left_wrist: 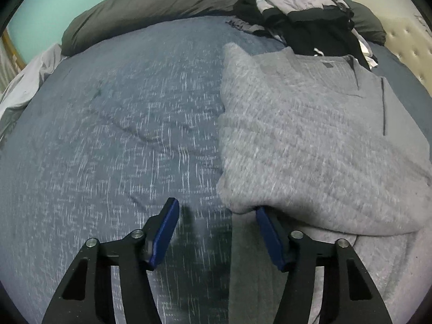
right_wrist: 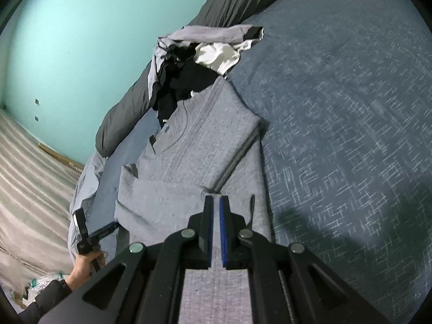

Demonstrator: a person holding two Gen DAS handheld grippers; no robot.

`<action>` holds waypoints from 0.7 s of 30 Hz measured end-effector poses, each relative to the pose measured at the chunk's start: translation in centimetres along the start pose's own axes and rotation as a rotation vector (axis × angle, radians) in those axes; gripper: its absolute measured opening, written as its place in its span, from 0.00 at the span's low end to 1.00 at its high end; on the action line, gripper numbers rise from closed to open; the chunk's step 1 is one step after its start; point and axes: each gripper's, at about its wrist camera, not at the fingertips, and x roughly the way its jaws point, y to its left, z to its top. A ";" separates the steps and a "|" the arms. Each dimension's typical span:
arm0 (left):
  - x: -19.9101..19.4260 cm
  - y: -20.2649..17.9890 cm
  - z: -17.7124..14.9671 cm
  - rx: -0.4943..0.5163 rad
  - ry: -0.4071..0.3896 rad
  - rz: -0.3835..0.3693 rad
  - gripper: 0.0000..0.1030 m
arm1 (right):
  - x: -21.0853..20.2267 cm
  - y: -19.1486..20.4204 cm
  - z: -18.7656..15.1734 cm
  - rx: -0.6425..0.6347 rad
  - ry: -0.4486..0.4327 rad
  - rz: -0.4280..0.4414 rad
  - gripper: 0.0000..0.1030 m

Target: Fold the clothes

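One grey sweater [left_wrist: 310, 140] lies on the bed [left_wrist: 121, 135]; left gripper [left_wrist: 217, 210] is open, right gripper [right_wrist: 216, 202] closed, holding nothing.

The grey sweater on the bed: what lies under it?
The grey sweater rests on the blue bedspread. Its collar end meets the clothes pile. Whatever lies beneath its folded layers is covered.

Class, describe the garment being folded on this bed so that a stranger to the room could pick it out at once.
Start at the bed with the blue flecked cover against the turquoise wall. At its far edge, by the dark pillows, sits a heap of unfolded clothes; just in front lies the grey sweater. Unlike the crumpled black, white and lilac heap, it lies flat, ribbed, partly folded, with a collar showing.
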 end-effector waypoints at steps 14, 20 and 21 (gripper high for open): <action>0.9 0.7 -2.1 -0.024 0.055 -0.097 0.55 | 2.6 0.1 -1.0 0.010 0.085 0.006 0.05; 1.5 1.4 -2.2 -0.082 0.066 -0.133 0.56 | 2.8 0.2 -1.0 0.010 0.093 0.004 0.05; 1.6 1.6 -2.2 -0.091 0.072 -0.140 0.56 | 2.9 0.2 -1.0 0.010 0.094 0.004 0.05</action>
